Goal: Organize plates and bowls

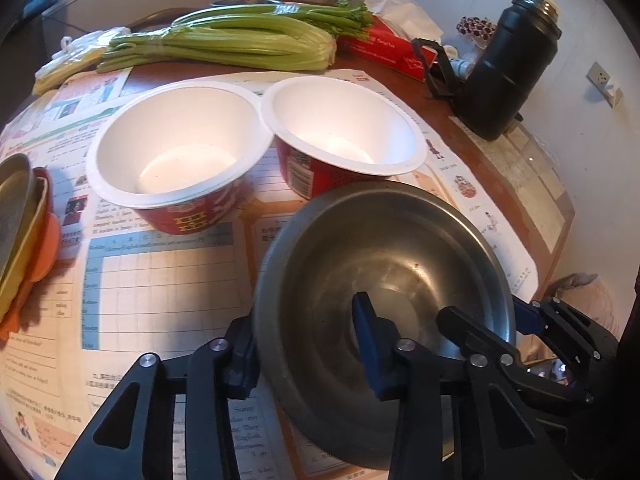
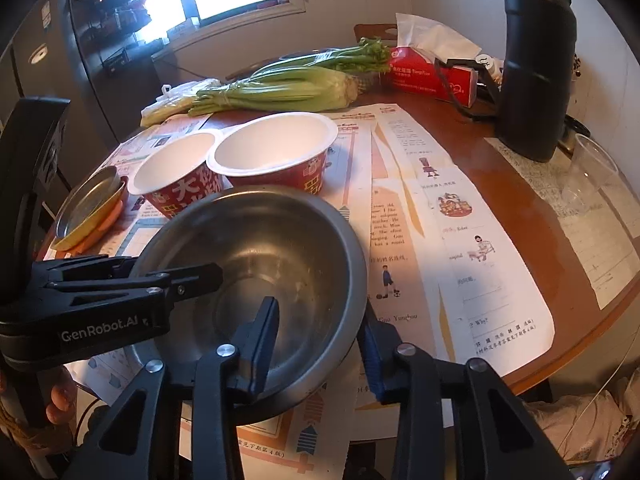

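Observation:
A steel bowl (image 1: 400, 264) (image 2: 280, 240) is near the table's front edge, just in front of two empty red paper noodle bowls (image 1: 176, 152) (image 1: 340, 128) (image 2: 176, 168) (image 2: 276, 148). My left gripper (image 1: 304, 320) (image 2: 172, 266) clamps the bowl's left wall, one finger inside and one outside. On the opposite wall my right gripper (image 2: 320, 316) (image 1: 484, 312) grips the same way. I cannot tell whether the bowl rests on the paper or is lifted. A metal plate on yellow and orange plates (image 1: 20, 220) (image 2: 88, 204) lies at the left.
The round wooden table (image 2: 520, 208) is covered with printed sheets. At the back lie celery (image 1: 224, 40), a red tissue box (image 1: 384, 48) and a black flask (image 1: 508, 68). A clear plastic cup (image 2: 592, 168) stands at the right. A hand (image 2: 60, 400) shows at the lower left.

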Available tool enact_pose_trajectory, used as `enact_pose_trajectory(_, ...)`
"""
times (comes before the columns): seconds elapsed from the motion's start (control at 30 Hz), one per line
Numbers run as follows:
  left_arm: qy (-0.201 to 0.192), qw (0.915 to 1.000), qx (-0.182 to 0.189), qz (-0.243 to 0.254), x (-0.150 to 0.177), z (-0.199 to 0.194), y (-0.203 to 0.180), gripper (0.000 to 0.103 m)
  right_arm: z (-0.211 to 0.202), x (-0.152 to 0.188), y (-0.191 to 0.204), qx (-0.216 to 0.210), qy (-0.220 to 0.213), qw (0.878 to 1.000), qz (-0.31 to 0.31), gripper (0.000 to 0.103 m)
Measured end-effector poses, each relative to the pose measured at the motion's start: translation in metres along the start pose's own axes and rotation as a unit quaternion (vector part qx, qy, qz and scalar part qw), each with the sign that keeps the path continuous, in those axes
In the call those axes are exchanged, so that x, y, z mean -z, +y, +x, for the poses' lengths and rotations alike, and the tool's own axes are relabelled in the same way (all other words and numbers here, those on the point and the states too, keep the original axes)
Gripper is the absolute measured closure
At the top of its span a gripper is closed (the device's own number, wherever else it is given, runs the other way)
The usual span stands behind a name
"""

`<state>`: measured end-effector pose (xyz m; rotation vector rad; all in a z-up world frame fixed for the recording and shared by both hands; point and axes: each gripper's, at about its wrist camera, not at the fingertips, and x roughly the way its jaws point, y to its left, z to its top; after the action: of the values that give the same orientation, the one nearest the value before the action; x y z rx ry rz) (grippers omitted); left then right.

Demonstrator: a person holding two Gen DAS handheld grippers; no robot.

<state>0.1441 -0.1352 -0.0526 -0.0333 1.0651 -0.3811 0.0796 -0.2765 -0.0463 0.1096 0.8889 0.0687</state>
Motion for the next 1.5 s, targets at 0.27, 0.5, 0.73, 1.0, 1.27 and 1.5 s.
enact_pose_trajectory(0.27, 0.002, 1.0000, -0.003, 0.002, 0.005, -0.008, -0.005, 0.062, -0.009, -0.001, 0.003, 0.012, -0.008, 1.000, -0.016, 0.065)
enact_pose_trajectory(0.5, -0.023, 0.9996, -0.016, 0.007, 0.013, -0.040, -0.007, 0.062, -0.032, -0.004, 0.012, 0.002, -0.029, 0.999, -0.027, 0.065)
enact_pose_trajectory(0.73, -0.061, 0.9975, -0.035, -0.001, 0.024, -0.081, 0.007, 0.061, -0.052, -0.005, 0.037, -0.023, -0.052, 0.997, -0.046, 0.065)
enact_pose_trajectory(1.0, -0.079, 0.9951, -0.052, -0.031, 0.045, -0.108, 0.040, 0.061, -0.057, 0.002, 0.076, -0.055, -0.058, 0.994, -0.073, 0.065)
enact_pose_trajectory(1.27, -0.069, 0.9939, -0.067, -0.054, 0.063, -0.104, 0.068, 0.060, -0.045, 0.011, 0.103, -0.072, -0.049, 0.991, -0.099, 0.064)
enact_pose_trajectory(1.5, -0.053, 0.9940, -0.069, -0.067, 0.068, -0.091, 0.079, 0.060, -0.030, 0.015, 0.108, -0.083, -0.032, 0.991, -0.101, 0.064)
